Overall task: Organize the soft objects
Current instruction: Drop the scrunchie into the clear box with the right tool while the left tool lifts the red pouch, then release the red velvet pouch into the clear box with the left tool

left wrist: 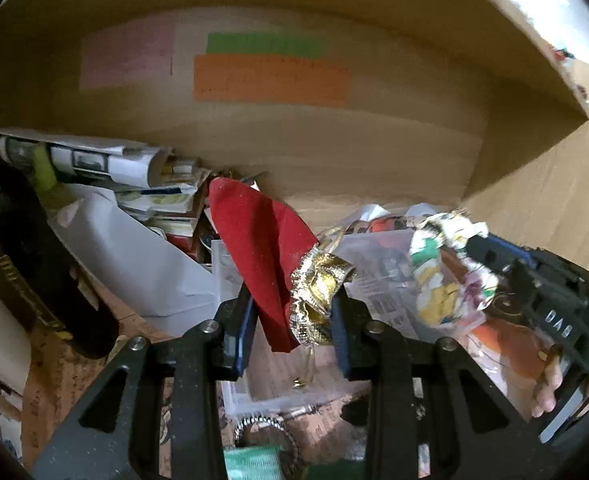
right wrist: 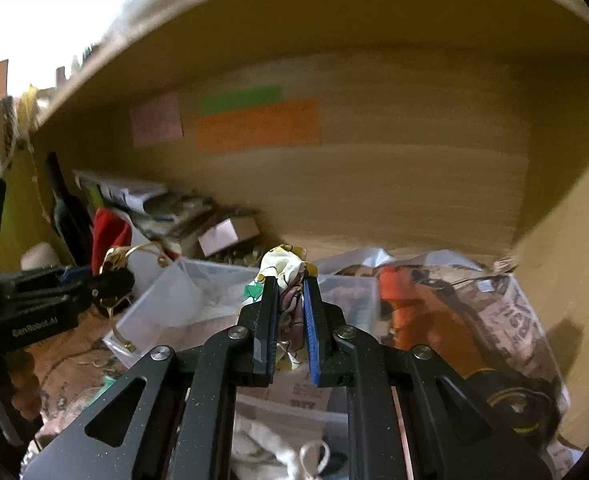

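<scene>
My left gripper (left wrist: 292,308) is shut on a red cloth pouch with a gold trim (left wrist: 262,248) and holds it up above a clear plastic box (left wrist: 378,280). The pouch also shows in the right wrist view (right wrist: 108,236). My right gripper (right wrist: 288,304) is shut on a crumpled floral printed cloth (right wrist: 284,270) over the same clear box (right wrist: 198,292). In the left wrist view the floral cloth (left wrist: 446,272) hangs from the right gripper's fingers (left wrist: 490,252) at the right.
All this is inside a wooden shelf bay with orange (left wrist: 270,80), green and pink notes on its back wall. Rolled papers (left wrist: 94,160) and a dark bottle (left wrist: 34,264) lie at the left. A printed plastic bag with orange contents (right wrist: 454,312) sits at the right.
</scene>
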The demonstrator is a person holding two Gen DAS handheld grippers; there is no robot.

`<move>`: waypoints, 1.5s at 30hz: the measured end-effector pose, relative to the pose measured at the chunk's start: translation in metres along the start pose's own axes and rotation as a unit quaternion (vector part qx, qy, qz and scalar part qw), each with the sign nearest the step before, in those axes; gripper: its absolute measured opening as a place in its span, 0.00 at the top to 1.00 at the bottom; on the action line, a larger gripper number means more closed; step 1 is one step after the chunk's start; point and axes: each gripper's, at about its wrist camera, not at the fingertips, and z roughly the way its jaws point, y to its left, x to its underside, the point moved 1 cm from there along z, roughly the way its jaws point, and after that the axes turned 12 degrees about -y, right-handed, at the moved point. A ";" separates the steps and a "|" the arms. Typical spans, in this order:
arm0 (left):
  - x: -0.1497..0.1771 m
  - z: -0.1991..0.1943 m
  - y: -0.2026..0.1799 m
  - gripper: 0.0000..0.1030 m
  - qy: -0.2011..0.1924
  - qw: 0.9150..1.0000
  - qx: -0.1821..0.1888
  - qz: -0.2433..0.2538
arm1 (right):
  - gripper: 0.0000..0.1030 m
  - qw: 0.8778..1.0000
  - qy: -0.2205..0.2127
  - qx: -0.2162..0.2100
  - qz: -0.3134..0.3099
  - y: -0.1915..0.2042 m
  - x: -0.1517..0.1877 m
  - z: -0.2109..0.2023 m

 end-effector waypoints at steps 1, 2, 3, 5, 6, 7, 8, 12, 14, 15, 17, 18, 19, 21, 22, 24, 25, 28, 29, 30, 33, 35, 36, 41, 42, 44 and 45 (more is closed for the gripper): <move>0.001 0.006 0.000 0.69 0.006 1.000 -0.001 0.002 | 0.89 1.000 0.010 0.001 -0.005 0.002 0.003 0.008; 0.002 0.010 0.000 0.69 0.012 1.000 -0.003 0.004 | 0.89 1.000 0.018 0.002 -0.008 0.003 0.004 0.012; 0.005 0.018 0.000 0.69 0.023 1.000 -0.004 0.008 | 0.89 0.999 0.029 0.002 -0.012 0.004 0.007 0.020; 0.008 0.029 -0.002 0.69 0.042 0.999 -0.004 0.011 | 0.89 0.999 0.051 0.004 -0.017 0.005 0.012 0.033; 0.011 0.039 -0.001 0.69 0.057 0.998 -0.002 0.011 | 0.89 0.998 0.063 0.006 -0.021 0.005 0.016 0.040; 0.013 0.044 -0.002 0.69 0.066 0.998 -0.002 0.012 | 0.89 0.997 0.072 0.008 -0.025 0.005 0.019 0.044; 0.016 0.050 -0.001 0.69 0.077 0.997 -0.002 0.012 | 0.89 0.996 0.081 0.010 -0.029 0.006 0.022 0.048; 0.023 0.067 -0.003 0.69 0.103 0.995 -0.004 0.008 | 0.89 0.993 0.110 0.016 -0.042 0.005 0.033 0.061; 0.025 0.075 -0.002 0.69 0.111 0.994 -0.004 0.011 | 0.89 0.992 0.119 0.019 -0.047 0.005 0.036 0.066; 0.026 0.076 -0.002 0.69 0.114 0.993 -0.004 0.012 | 0.89 0.991 0.123 0.019 -0.048 0.005 0.038 0.068; 0.029 0.080 -0.003 0.68 0.122 0.992 -0.004 0.013 | 0.89 0.990 0.132 0.019 -0.050 0.005 0.041 0.073; 0.030 0.083 -0.004 0.67 0.125 0.992 -0.005 0.016 | 0.88 0.989 0.136 0.020 -0.050 0.004 0.042 0.074; 0.031 0.082 -0.004 0.64 0.123 0.992 -0.005 0.019 | 0.88 0.989 0.139 0.020 -0.049 0.004 0.044 0.075; 0.030 0.082 -0.006 0.58 0.121 0.992 -0.002 0.024 | 0.88 0.988 0.141 0.019 -0.051 0.004 0.044 0.075; 0.030 0.081 -0.007 0.53 0.119 0.993 0.000 0.023 | 0.86 0.989 0.141 0.017 -0.051 0.004 0.044 0.075; 0.029 0.079 -0.008 0.48 0.114 0.993 -0.001 0.024 | 0.76 0.989 0.140 0.017 -0.052 0.005 0.044 0.075; 0.028 0.077 -0.008 0.46 0.109 0.994 -0.002 0.027 | 0.74 0.989 0.138 0.017 -0.052 0.005 0.043 0.073; 0.025 0.070 -0.008 0.42 0.100 0.995 0.000 0.027 | 0.61 0.990 0.130 0.016 -0.050 0.007 0.040 0.069; 0.022 0.067 -0.008 0.41 0.097 0.995 0.001 0.026 | 0.55 0.991 0.125 0.016 -0.050 0.007 0.038 0.066; 0.021 0.065 -0.007 0.41 0.094 0.995 0.002 0.025 | 0.52 0.991 0.120 0.016 -0.050 0.007 0.035 0.063; 0.013 0.049 -0.004 0.41 0.079 0.997 0.007 0.019 | 0.39 0.994 0.099 0.015 -0.047 0.009 0.026 0.052; 0.008 0.038 -0.003 0.38 0.067 0.998 0.007 0.018 | 0.33 0.996 0.079 0.013 -0.044 0.010 0.019 0.040; 0.005 0.028 -0.002 0.30 0.055 0.998 0.007 0.018 | 0.29 0.997 0.070 0.013 -0.042 0.010 0.016 0.034; -0.004 -0.010 -0.001 0.15 0.006 1.000 0.003 0.020 | 0.21 0.999 0.026 0.003 -0.043 0.013 0.003 -0.002; -0.004 -0.020 0.000 0.13 -0.003 1.000 0.004 0.018 | 0.20 0.999 0.019 -0.001 -0.042 0.014 0.002 -0.010; -0.003 -0.031 0.001 0.07 -0.013 1.000 0.005 0.017 | 0.20 0.999 0.007 -0.006 -0.039 0.015 0.001 -0.023; 0.000 -0.039 0.002 0.04 -0.020 1.000 0.003 0.017 | 0.20 0.999 0.003 -0.007 -0.037 0.015 0.002 -0.028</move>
